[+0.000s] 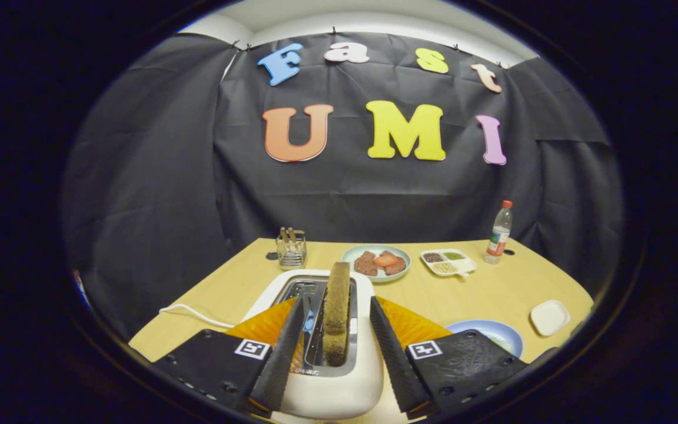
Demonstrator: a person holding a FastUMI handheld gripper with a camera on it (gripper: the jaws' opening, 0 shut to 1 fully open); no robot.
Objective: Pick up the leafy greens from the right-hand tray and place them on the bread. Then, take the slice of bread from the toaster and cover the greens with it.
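Gripper view, looking forward over a pale wooden bench (pixel 492 288). The jaws (pixel 333 347) stand released, one black finger (pixel 283 347) on each side of a white toaster (pixel 339 383), neither touching the bread. One slice of brown bread (pixel 336 312) stands upright in the toaster's right-hand slot, between the two fingers and apart from both. One white cord (pixel 189 313) runs from the toaster toward 9 o'clock.

Beyond the toaster, at 12 o'clock, lies one round plate (pixel 354 254) carrying two brown pieces and one red slice. At 11 o'clock stands one wire holder (pixel 291 250) with utensils in it. At 1 o'clock lies one white divided tray (pixel 461 263) with three compartments of small foods, and past it one plastic bottle (pixel 499 232) with a red cap, upright. At 3 o'clock, just beside the right finger, one blue-rimmed plate (pixel 507 335) is partly hidden; its contents cannot be told. Near it lies one small white dish (pixel 549 317).
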